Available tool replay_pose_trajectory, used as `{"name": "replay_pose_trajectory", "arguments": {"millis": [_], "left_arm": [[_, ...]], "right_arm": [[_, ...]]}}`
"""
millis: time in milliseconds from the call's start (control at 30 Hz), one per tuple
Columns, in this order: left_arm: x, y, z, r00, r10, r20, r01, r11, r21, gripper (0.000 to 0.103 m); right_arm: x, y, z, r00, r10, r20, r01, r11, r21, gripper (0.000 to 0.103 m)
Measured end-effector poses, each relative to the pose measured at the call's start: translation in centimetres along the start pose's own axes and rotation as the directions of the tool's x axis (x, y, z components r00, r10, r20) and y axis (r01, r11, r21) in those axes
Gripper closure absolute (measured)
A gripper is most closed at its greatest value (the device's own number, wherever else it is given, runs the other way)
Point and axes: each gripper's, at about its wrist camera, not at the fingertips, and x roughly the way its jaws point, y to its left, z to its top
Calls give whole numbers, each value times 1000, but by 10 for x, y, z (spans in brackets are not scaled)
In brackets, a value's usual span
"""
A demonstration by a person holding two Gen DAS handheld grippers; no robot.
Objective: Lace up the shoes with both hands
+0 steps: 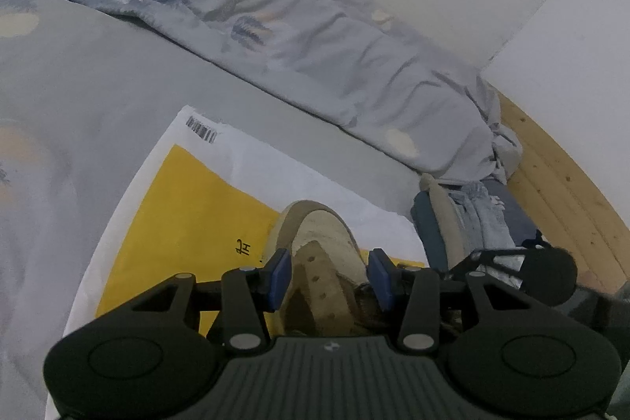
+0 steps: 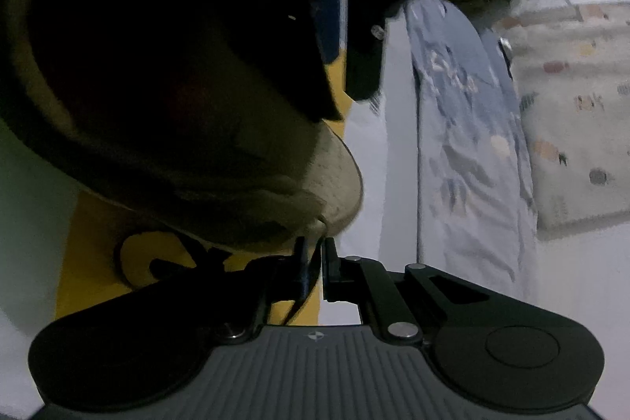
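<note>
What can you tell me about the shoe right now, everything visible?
The shoe is tan and looks like suede, with a darker brown collar and rows of empty eyelet holes; no lace is threaded through those in view. It rests on a yellow and white envelope on the grey bed sheet. The left tool straddles its upper, blue pads at either side, apparently pressing it. In the right wrist view the right tool is shut at the shoe's edge on something thin, hard to identify.

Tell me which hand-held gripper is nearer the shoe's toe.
Left. The left hand-held gripper straddles the shoe over its eyelet flap, just behind the toe. The right hand-held gripper is shut at the shoe's opposite, heel end.
</note>
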Motion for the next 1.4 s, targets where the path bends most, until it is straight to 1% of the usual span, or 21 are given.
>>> {"name": "replay_pose_trajectory", "arguments": {"millis": [33,100,133,167,333,367,433,600,667,733,800,867,900,933,967,1100,1133,1233,1267,1333,1400], "left_arm": [[-1,0,0,1000,-3,1,3,1000,0,62],[-5,-1,0,1000,-3,2,3,1000,7,61],[-6,-1,0,1000,1,1,-1,1000,12,61],[-8,-2,-2,1000,9,-2,-9,1000,17,61],[-11,-9,-13,999,40,-36,-37,996,81,60],[-10,-10,-15,998,44,-46,-40,995,93,60],[-10,-9,-18,997,42,-65,-36,995,95,60],[-12,-8,-21,995,33,-93,-22,993,116,60],[-13,-8,-22,995,23,-101,-10,993,120,60],[-15,-7,-22,994,10,-108,4,992,124,60],[-16,-7,-22,994,-2,-113,17,992,127,60],[-17,-6,-21,993,-3,-116,18,992,126,60],[-17,-6,-21,993,-3,-117,17,992,125,60],[-17,-6,-21,993,-3,-118,18,992,125,60],[-16,-7,-21,993,-4,-119,19,992,125,60],[-15,-9,-21,993,-6,-122,21,992,127,60],[-14,-9,-21,992,-5,-123,21,991,129,60],[-12,-10,-21,992,-5,-127,21,992,126,60],[-12,-10,-21,992,-5,-128,22,992,125,60],[-10,-10,-22,991,-5,-131,21,992,125,60],[-9,-10,-22,991,-2,-134,19,992,124,60]], "right_arm": [[-3,-4,-1,1000,-7,-11,7,1000,15,97],[-8,-11,-3,999,-19,-33,21,999,45,83],[-13,-15,-4,999,-21,-45,24,998,63,70],[-18,-18,-4,998,-26,-51,30,996,80,63],[-47,-38,4,998,-17,-62,26,989,147,54],[-51,-42,8,998,-11,-63,20,988,151,50],[-56,-45,17,997,7,-78,4,990,142,47],[-59,-53,35,992,86,-89,-76,991,111,48],[-54,-56,35,988,121,-101,-108,987,123,48],[-48,-59,29,978,168,-119,-146,973,178,48],[-43,-57,21,972,191,-138,-158,964,215,48],[-37,-52,13,966,208,-155,-171,960,222,48],[-33,-49,9,963,217,-162,-179,959,221,50],[-29,-46,6,959,227,-171,-189,958,216,57],[-24,-45,1,956,231,-180,-192,959,210,62],[-12,-45,-11,947,262,-187,-216,948,235,64],[-10,-46,-13,945,269,-183,-221,943,247,68],[-6,-47,-18,942,286,-174,-233,934,270,71],[-6,-47,-19,943,285,-173,-234,935,266,75],[-7,-46,-21,945,280,-172,-231,939,256,77],[-6,-43,-22,946,276,-172,-233,944,236,84]]}}
